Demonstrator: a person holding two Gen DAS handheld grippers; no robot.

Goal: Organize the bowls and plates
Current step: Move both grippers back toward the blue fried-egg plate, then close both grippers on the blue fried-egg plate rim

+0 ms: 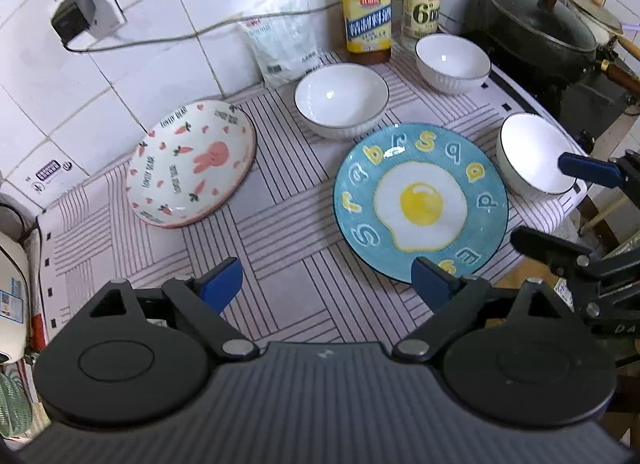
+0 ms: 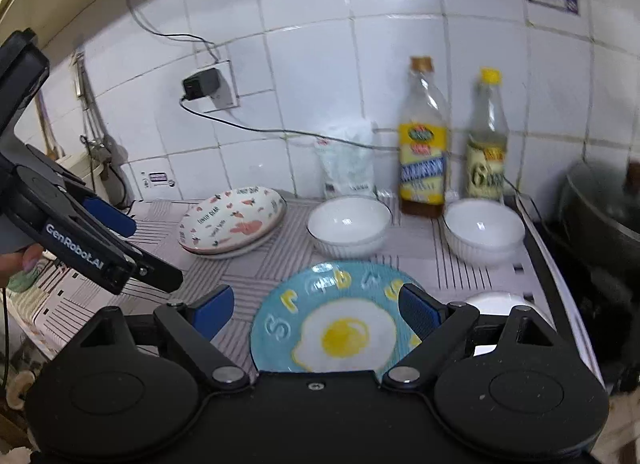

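Both grippers' fingers wide, empty

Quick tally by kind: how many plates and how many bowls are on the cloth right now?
Plates: 2, the rabbit plate and the egg plate.
Bowls: 3, all white.
Total: 5.

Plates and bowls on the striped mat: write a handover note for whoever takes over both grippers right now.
Left gripper: open, empty, over bare mat.
Right gripper: open, empty, over the blue fried-egg plate.
Rabbit-and-carrot plate sits left, near the tiled wall.
Three white bowls: middle bowl, back bowl by the bottles, right bowl at the mat's edge.
Done: nothing stacked.
Left: stack the two plates, nest the three bowls.
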